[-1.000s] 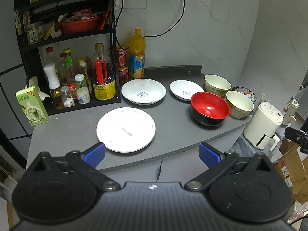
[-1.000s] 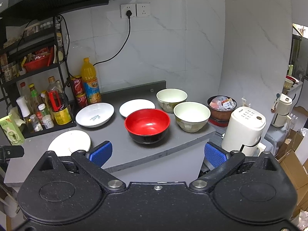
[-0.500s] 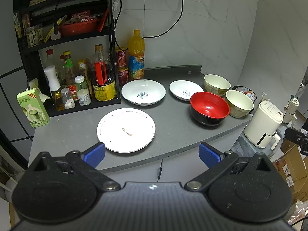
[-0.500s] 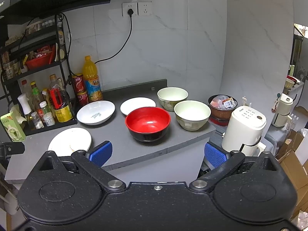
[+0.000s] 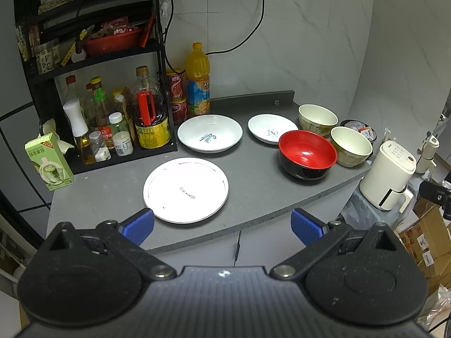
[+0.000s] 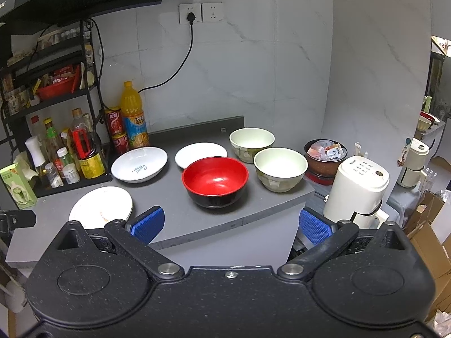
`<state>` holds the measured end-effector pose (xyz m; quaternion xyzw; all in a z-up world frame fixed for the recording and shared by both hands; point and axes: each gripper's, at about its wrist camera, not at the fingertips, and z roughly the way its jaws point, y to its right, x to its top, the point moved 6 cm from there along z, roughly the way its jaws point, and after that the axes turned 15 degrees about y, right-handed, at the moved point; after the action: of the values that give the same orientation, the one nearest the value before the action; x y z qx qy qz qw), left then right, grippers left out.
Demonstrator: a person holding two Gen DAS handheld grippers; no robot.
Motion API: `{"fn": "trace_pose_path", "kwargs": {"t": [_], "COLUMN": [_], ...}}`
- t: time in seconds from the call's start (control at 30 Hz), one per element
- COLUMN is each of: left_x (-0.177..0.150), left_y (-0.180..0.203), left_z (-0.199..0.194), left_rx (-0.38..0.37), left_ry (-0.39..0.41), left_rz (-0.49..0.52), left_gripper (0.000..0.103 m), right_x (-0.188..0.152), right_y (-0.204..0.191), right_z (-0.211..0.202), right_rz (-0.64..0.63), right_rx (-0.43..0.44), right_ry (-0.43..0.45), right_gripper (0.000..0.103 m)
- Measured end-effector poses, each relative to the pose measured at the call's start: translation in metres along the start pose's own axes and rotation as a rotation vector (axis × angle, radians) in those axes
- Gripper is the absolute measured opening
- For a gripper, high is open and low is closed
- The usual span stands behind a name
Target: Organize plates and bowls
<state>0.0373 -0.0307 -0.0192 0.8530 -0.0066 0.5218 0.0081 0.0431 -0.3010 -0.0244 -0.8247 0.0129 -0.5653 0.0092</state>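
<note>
Crockery is lying spread across the dark grey counter (image 5: pixel 253 197), nothing stacked. A flat white round plate with a thin dark rim line (image 5: pixel 186 190) is sitting nearest the front edge, towards the left. Behind it, a deeper white dish with dark script printed inside (image 5: pixel 210 133) is resting just in front of the bottles. To its right, a smaller shallow white plate with a small dark mark (image 5: pixel 272 128) is lying near the back. A glossy bowl, red inside and black outside (image 5: pixel 307 154), is standing in front of that plate and overlapping its edge in both views; contact cannot be confirmed. Two cream ceramic bowls are occupying the right end: the rear cream bowl (image 5: pixel 318 119) and the front cream bowl (image 5: pixel 351 146), the latter just beside the red-and-black bowl.

The left hand-held gripper (image 5: pixel 222 225) is hovering off the front edge of the counter, its blue-padded fingers spread wide and holding nothing, the left pad near the rim of the flat plate. The right hand-held gripper (image 6: pixel 231 225) is likewise hovering short of the counter, spread wide and gripping nothing, facing the red-and-black bowl.

A black metal rack of condiment bottles (image 5: pixel 112 118) is occupying the back left corner, with a tall orange juice bottle (image 5: pixel 198 81) standing beside it. A cream electric kettle (image 5: pixel 391 177) is sitting off the right end of the counter.
</note>
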Motion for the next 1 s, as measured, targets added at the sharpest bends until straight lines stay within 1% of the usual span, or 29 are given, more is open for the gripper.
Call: {"fn": "trace_pose_path", "kwargs": {"t": [0.27,0.47,0.53,0.7,1.0], "left_x": [-0.003,-0.002,-0.001,0.006,0.027], "left_y": [0.001,0.002,0.002,-0.001,-0.017], "left_z": [0.01,0.024,0.03,0.05,0.095], "left_rx": [-0.01,-0.019,-0.02,-0.015,-0.019], "left_ry": [-0.024,-0.037,-0.042,-0.05,-0.064], "left_rz": [-0.003,-0.003,-0.004,-0.015,-0.034], "left_gripper": [0.102,0.102,0.102,0.102,0.102], "right_x": [-0.002,-0.001,0.0,0.003,0.013], "right_y": [0.002,0.004,0.004,0.0,-0.015], "right_z": [0.005,0.018,0.023,0.043,0.088], "right_rz": [0.007,0.019,0.031,0.034,0.028], "right_rx": [-0.003,-0.014,-0.005,-0.003,-0.034], "right_ry": [-0.013,-0.029,-0.028,-0.036,-0.046], "right_gripper": [0.103,0.103,0.103,0.103,0.103]}}
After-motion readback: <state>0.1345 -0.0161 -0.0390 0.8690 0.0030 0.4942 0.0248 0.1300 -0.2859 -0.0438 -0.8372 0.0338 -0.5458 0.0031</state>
